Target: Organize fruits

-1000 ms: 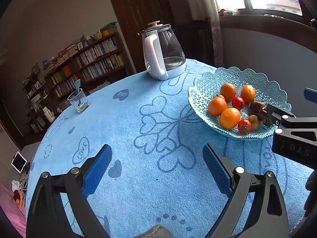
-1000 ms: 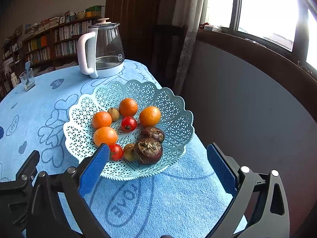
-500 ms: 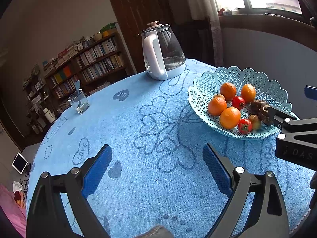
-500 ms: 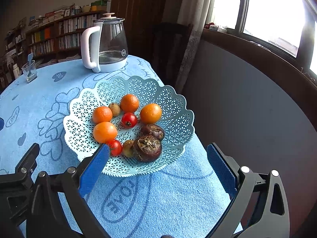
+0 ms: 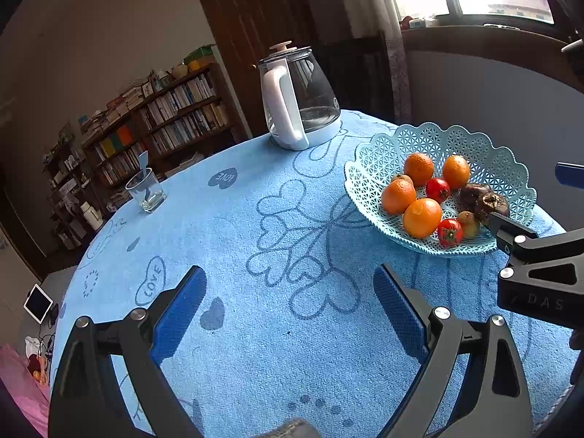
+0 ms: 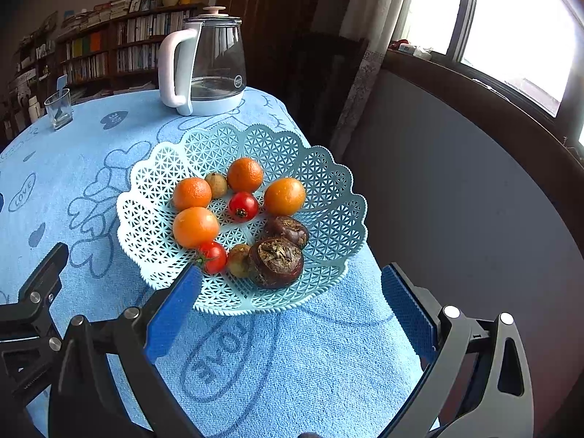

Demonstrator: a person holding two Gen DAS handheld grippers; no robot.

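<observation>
A pale blue lattice fruit basket [image 6: 328,189] stands near the table's right edge; it also shows in the left wrist view [image 5: 368,168]. It holds several oranges [image 6: 195,227], two red tomatoes [image 6: 243,206], two small brown fruits [image 6: 216,184] and two dark brown fruits [image 6: 276,262]. My right gripper [image 6: 290,294] is open and empty, hovering just in front of the basket's near rim. My left gripper [image 5: 290,294] is open and empty above bare tablecloth, left of the basket. The right gripper's body [image 5: 540,273] shows in the left wrist view.
A glass kettle with a white handle [image 5: 297,98] stands at the table's far side, also in the right wrist view [image 6: 204,65]. A drinking glass [image 5: 145,189] stands far left. The blue tablecloth [image 5: 255,346] ends close behind the basket. Bookshelves [image 5: 164,120] and a window [image 6: 511,29] lie beyond.
My right gripper has moved forward and closer to the basket, which now looks larger in its view. The left gripper has barely moved.
</observation>
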